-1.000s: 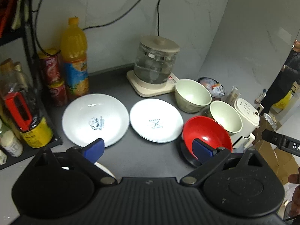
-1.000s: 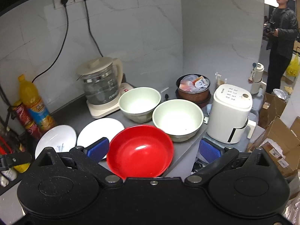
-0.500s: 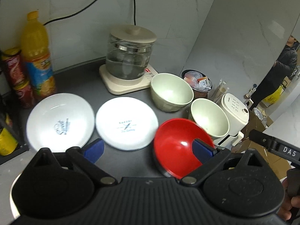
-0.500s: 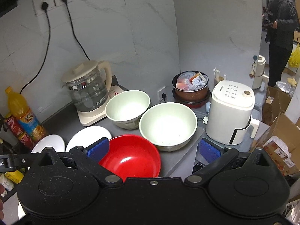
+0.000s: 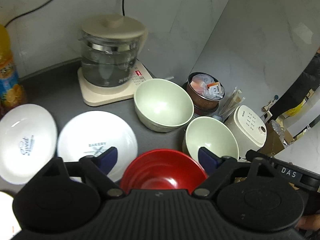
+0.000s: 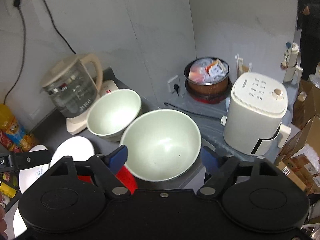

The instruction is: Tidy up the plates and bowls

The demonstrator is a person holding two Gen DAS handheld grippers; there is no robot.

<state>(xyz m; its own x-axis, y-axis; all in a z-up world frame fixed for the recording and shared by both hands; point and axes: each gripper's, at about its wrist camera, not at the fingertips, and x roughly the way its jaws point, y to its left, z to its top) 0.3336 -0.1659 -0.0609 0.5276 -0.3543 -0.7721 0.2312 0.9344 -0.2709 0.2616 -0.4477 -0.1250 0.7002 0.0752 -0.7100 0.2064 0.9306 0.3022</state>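
Note:
A red bowl (image 5: pixel 164 168) sits at the counter's front, and my left gripper (image 5: pixel 158 156) hangs over it with its blue pads either side of the rim, jaws closing, not pressing. A pale green bowl (image 6: pixel 162 142) lies between the fingers of my right gripper (image 6: pixel 164 157), whose jaws are closing too, pads clear of the rim. A second pale green bowl (image 6: pixel 114 114) stands behind it beside the kettle. Two white plates (image 5: pixel 26 140) (image 5: pixel 96 136) lie flat to the left. The red bowl (image 6: pixel 126 176) shows only as a sliver in the right wrist view.
A glass kettle (image 5: pixel 110 56) on its base stands at the back wall. A white appliance (image 6: pixel 258 116) and a brown pot of packets (image 6: pixel 208 78) crowd the right. An orange bottle (image 5: pixel 8 76) and cans line the left. Cardboard boxes (image 6: pixel 306 140) lie past the counter edge; a person (image 6: pixel 308 20) stands far right.
Both grippers have moved forward and down toward the bowls and narrowed their jaws. The red bowl now lies between the left fingers, the near green bowl between the right fingers.

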